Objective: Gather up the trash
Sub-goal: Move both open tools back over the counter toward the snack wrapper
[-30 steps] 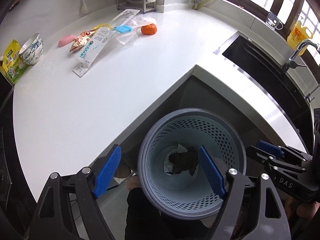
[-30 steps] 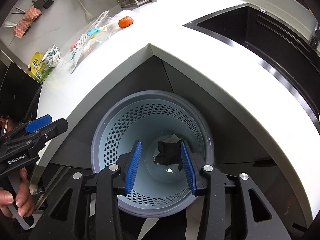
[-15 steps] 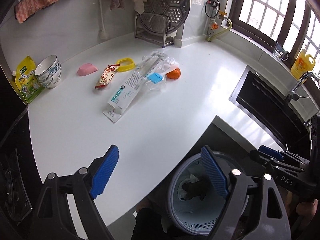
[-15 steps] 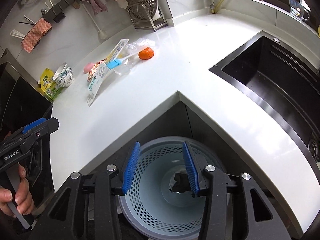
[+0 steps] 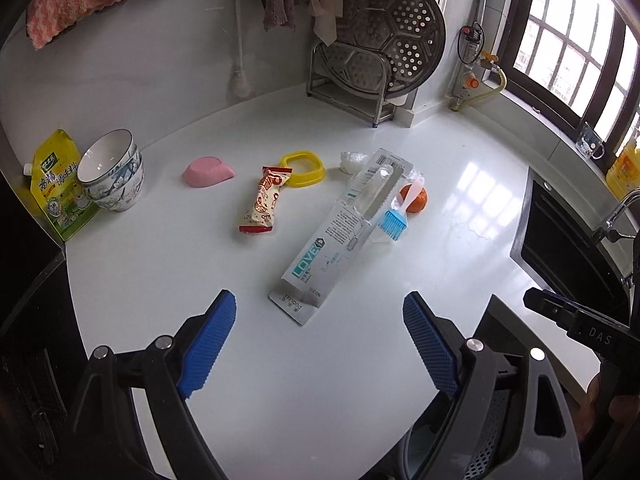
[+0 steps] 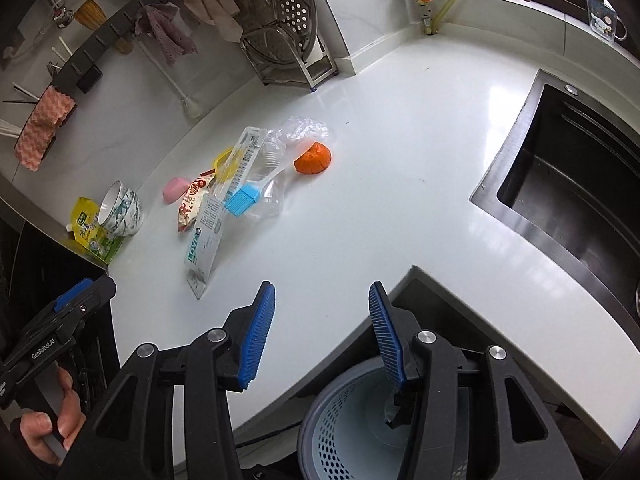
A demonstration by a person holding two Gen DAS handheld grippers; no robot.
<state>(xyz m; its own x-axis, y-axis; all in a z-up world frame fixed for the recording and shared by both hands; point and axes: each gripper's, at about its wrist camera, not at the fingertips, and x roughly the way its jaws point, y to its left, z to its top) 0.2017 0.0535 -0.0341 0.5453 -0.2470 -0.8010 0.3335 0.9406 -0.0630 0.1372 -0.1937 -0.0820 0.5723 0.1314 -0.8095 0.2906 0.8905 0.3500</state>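
Grippers both tilted down over the white counter (image 5: 360, 380), nothing between the jaws of either. Left gripper (image 5: 320, 340) jaws wide apart, just been opening; right gripper (image 6: 322, 328) jaws partly apart, also just been opening. A hand (image 6: 52, 420) grips the left tool's handle at the lower left of the right view.

Ahead of the left gripper: a long carton (image 5: 340, 236), its near end just beyond the fingertips. Further ahead, a snack wrapper (image 5: 264, 200), blue brush (image 5: 392, 222), orange peel (image 5: 418, 200), clear plastic (image 6: 304, 130).

Open counter under and around both grippers. Counter edge runs below the right gripper; bin (image 6: 352, 412) beneath it. Sink (image 6: 568, 184) well off to the right.
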